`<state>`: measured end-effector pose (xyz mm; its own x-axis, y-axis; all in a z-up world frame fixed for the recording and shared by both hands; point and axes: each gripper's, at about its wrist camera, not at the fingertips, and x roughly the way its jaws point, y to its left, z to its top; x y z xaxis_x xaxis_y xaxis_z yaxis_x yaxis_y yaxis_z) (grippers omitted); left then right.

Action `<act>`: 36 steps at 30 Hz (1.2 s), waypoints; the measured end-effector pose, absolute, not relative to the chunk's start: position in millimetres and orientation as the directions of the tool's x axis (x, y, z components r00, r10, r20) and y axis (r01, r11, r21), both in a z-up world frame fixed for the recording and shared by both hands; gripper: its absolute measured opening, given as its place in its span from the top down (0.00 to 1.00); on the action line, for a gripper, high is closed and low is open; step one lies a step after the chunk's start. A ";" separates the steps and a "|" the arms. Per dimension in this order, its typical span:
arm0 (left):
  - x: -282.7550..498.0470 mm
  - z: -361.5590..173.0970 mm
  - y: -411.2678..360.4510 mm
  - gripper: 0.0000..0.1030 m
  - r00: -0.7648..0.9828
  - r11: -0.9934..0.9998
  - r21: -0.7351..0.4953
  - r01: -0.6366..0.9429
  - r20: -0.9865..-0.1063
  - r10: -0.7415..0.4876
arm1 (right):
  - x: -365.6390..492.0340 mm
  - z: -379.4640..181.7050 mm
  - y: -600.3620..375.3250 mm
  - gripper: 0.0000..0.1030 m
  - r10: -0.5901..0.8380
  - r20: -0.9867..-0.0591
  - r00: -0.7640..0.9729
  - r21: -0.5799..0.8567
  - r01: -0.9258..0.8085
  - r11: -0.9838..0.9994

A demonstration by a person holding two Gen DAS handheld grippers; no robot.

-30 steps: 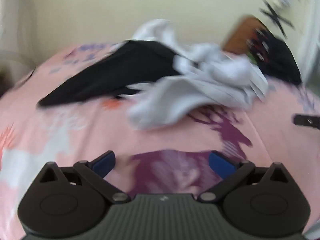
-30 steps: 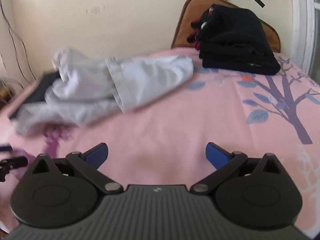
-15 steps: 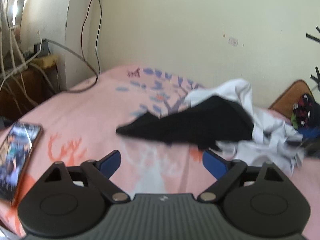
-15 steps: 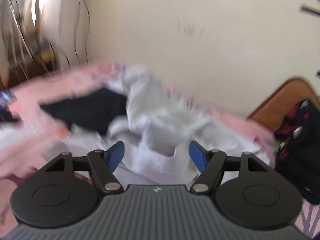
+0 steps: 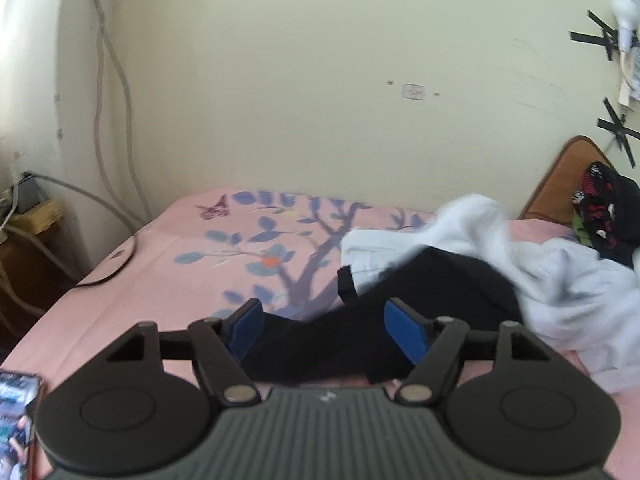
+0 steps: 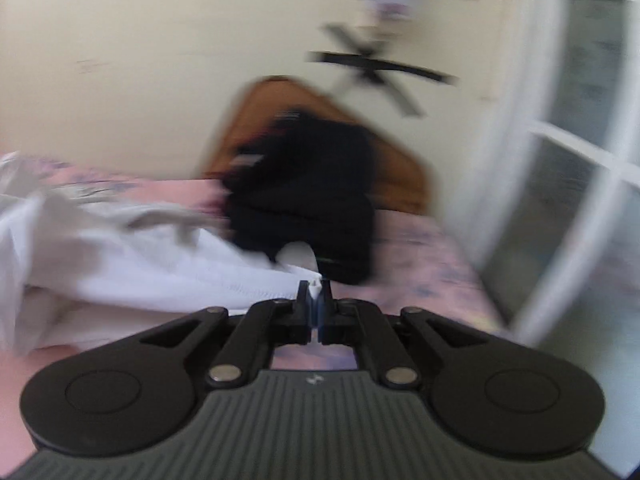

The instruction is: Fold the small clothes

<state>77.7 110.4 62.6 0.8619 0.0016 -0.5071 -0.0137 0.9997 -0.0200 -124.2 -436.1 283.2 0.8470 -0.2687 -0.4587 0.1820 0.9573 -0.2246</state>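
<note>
Left wrist view: the left gripper [image 5: 326, 330] is being held with its blue pads spread wide on either side of a black garment [image 5: 384, 320], which is lying on the pink bed [image 5: 160, 276] partly under a crumpled white garment [image 5: 560, 276] toward the headboard [image 5: 556, 176] end, while a phone [image 5: 16, 420] is lying at the bed's near left edge. Right wrist view, blurred: the right gripper [image 6: 315, 300] is being kept clamped on an edge of the white garment [image 6: 140, 264], with a dark folded pile [image 6: 308, 204] sitting against the headboard [image 6: 400, 160].
</note>
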 end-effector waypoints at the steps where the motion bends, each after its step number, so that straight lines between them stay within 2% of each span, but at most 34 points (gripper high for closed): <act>1: 80.1 61.7 107.8 0.28 0.862 1.000 -0.017 -0.007 -0.507 -0.003 | -128.0 282.5 -440.3 0.95 -0.308 -0.447 0.840 -0.241 0.219 0.946; 2: 82.1 60.1 104.4 0.23 0.861 1.000 -0.014 -0.002 -0.509 -0.005 | -134.9 279.5 -446.9 0.95 -0.326 -0.449 0.832 -0.244 0.237 0.941; 4: 83.0 57.1 97.1 0.21 0.859 1.000 -0.009 0.017 -0.511 -0.019 | -141.5 272.5 -453.5 0.87 -0.282 -0.495 0.822 -0.223 0.194 0.955; 5: 83.6 55.5 92.7 0.20 0.858 1.000 -0.003 0.031 -0.514 -0.028 | -144.6 270.8 -452.3 0.70 -0.280 -0.493 0.823 -0.218 0.195 0.956; 6: 84.2 53.7 87.4 0.18 0.855 0.999 0.005 0.045 -0.517 -0.036 | -147.0 271.5 -448.4 0.49 -0.286 -0.467 0.837 -0.212 0.208 0.955; 8: 83.2 51.1 74.9 0.05 0.855 0.997 0.022 0.074 -0.517 -0.052 | -149.6 282.5 -436.5 0.46 -0.240 -0.436 0.867 -0.184 0.175 0.967; 11: 86.3 47.8 52.6 0.02 0.862 0.991 0.060 0.117 -0.502 -0.071 | -139.8 292.6 -406.0 0.45 -0.055 -0.425 0.904 -0.095 0.016 0.995; 13: 97.9 41.5 37.8 0.03 0.857 0.987 0.081 0.135 -0.510 -0.075 | -127.2 293.1 -374.2 0.39 0.095 -0.428 0.899 -0.033 -0.120 0.992; 15: 115.0 30.5 24.2 0.27 0.838 0.984 0.114 0.138 -0.543 -0.054 | -107.5 287.1 -334.8 0.24 0.215 -0.443 0.870 0.000 -0.240 0.971; 16: 122.4 26.0 18.2 0.66 0.820 0.982 0.125 0.145 -0.571 -0.048 | -97.6 282.4 -315.5 0.21 0.257 -0.449 0.856 0.002 -0.286 0.958; 17: 126.5 21.4 16.1 0.97 0.798 0.981 0.124 0.149 -0.601 -0.045 | -88.5 277.9 -300.4 0.17 0.297 -0.456 0.839 -0.005 -0.336 0.942; 19: 122.3 20.4 19.6 0.96 0.782 0.986 0.082 0.147 -0.620 -0.065 | -66.3 261.6 -267.5 0.19 0.321 -0.504 0.802 -0.042 -0.394 0.918; 20: 111.6 25.8 25.7 0.96 0.794 0.985 0.064 0.158 -0.601 -0.088 | -53.9 256.1 -256.7 0.45 0.311 -0.535 0.785 -0.066 -0.406 0.912; 21: 98.9 32.7 33.6 0.96 0.809 0.984 0.058 0.166 -0.579 -0.102 | -45.0 251.9 -250.6 0.94 0.297 -0.561 0.773 -0.092 -0.415 0.905; 22: 87.8 39.3 41.6 0.96 0.817 0.984 0.049 0.174 -0.564 -0.116 | -37.7 255.3 -253.8 0.91 0.285 -0.565 0.774 -0.096 -0.405 0.909; 26: 21.1 69.6 96.1 0.96 0.831 0.971 -0.062 0.231 -0.507 -0.230 | -46.9 313.7 -311.6 0.95 0.219 -0.382 0.898 -0.067 -0.263 0.962; 27: 2.2 76.0 105.4 0.96 0.842 0.976 -0.053 0.212 -0.497 -0.210 | -57.3 333.4 -334.5 0.98 0.180 -0.324 0.929 -0.055 -0.208 0.977; 29: -31.4 83.8 118.6 0.96 0.861 0.984 -0.019 0.177 -0.481 -0.164 | -77.1 356.3 -366.0 0.98 0.045 -0.229 0.972 -0.108 -0.072 0.992; 32: -63.0 89.9 134.1 0.96 0.854 0.976 -0.078 0.206 -0.473 -0.218 | -105.7 379.9 -418.8 0.97 0.007 -0.224 0.974 -0.018 -0.012 1.000; 36: -86.5 108.6 147.9 0.96 0.893 0.987 -0.104 0.124 -0.421 -0.157 | -116.5 368.9 -433.3 0.93 0.018 -0.269 0.963 0.010 -0.016 1.000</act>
<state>-86.5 147.9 108.6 0.8934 -0.1568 -0.4211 0.1242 0.9868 -0.1039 -116.5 -433.3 368.9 0.9629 0.0182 -0.2694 -0.0161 0.9998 0.0098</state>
